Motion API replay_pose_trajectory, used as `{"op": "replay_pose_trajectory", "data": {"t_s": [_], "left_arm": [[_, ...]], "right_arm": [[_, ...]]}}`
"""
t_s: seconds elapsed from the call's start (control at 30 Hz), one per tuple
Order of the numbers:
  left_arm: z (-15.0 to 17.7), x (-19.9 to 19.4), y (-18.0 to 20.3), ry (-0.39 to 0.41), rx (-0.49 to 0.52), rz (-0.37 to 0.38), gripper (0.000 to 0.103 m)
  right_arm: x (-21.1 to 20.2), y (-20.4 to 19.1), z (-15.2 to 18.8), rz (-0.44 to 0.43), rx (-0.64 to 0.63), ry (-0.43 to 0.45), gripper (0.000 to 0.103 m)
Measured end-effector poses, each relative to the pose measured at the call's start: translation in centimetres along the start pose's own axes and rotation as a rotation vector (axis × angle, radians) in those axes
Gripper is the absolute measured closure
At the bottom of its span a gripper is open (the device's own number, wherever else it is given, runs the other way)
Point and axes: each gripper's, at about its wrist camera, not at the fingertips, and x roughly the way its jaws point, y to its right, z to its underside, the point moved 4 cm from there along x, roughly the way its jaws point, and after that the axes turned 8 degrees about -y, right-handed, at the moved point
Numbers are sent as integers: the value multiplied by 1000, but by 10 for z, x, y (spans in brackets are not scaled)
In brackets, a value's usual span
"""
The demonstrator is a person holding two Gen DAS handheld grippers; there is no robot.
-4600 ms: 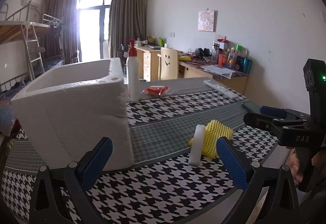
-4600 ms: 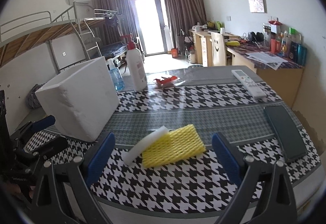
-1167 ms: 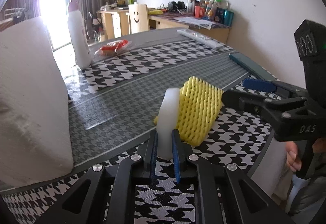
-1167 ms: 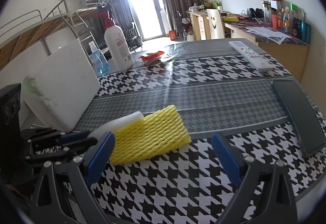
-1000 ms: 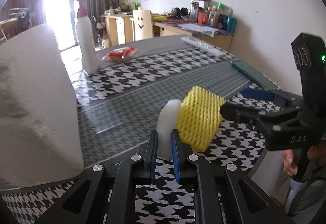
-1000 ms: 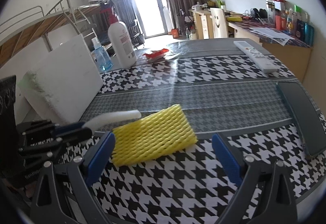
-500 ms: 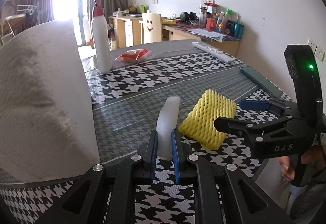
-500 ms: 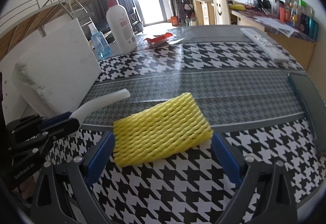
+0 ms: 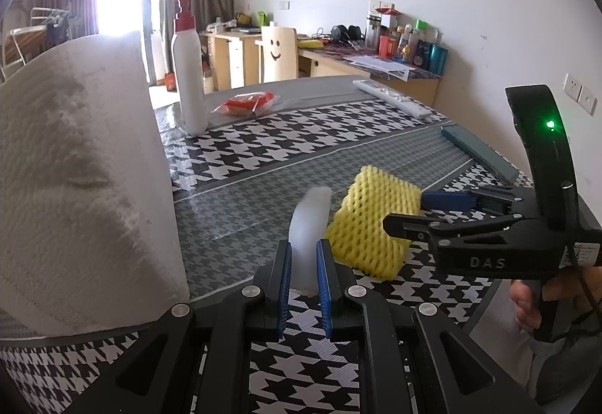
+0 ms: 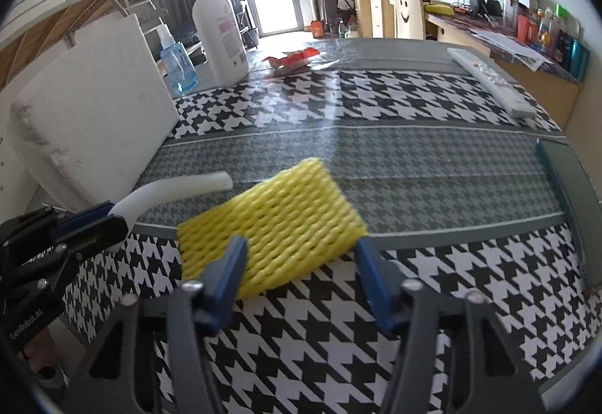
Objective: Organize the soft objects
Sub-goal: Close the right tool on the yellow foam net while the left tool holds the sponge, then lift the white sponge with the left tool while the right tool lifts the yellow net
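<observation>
- Left gripper [image 9: 304, 265]: clamped on the near end of the white foam strip [image 9: 309, 222], which rises forward out of the fingers and bends under its own weight; in the right wrist view the strip [image 10: 177, 190] curves free above the cloth.
- Right gripper [image 10: 301, 276]: its fingers stand apart on either side of the yellow foam net [image 10: 269, 226], partly narrowed but not visibly pressing it; the near edge of the net lies between the fingertips.
- Yellow foam net, left wrist view [image 9: 370, 222]: just right of the held strip, ahead of the left claw; whether it rests flat on the houndstooth tablecloth [image 10: 432, 305] or is tipped up cannot be told.
- Step in hand, as judged: securing the net. A good grasp would centre the net between the pads, close gently so the mesh compresses without folding out, and keep clear of the strip to the left.
- White foam box [image 9: 82, 173]: immediately left of the left claw, the likely destination. Its interior is hidden in both views, so its contents cannot be told.
- Beyond the claws: a pump bottle [image 10: 220, 37], a small blue bottle [image 10: 177, 64], a red wrapper [image 10: 291, 60], a remote [image 10: 493, 82] and a dark phone [image 10: 572, 203] to the far right.
</observation>
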Motion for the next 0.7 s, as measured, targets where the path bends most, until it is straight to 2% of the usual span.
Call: {"op": "replay_pose_trajectory", "data": {"t_s": [0.03, 0.17, 0.33, 0.7], "left_arm": [[0, 0, -1, 1, -2, 2, 88], [1, -3, -3, 7, -4, 7, 88], [3, -6, -5, 12, -9, 10, 88], [2, -22, -5, 53, 1, 8, 88]], "right_arm": [[1, -1, -1, 7, -1, -3, 46], [3, -5, -4, 19, -9, -8, 70], [2, -7, -7, 24, -14, 7, 88], [-33, -13, -12, -15, -22, 104, 90]]}}
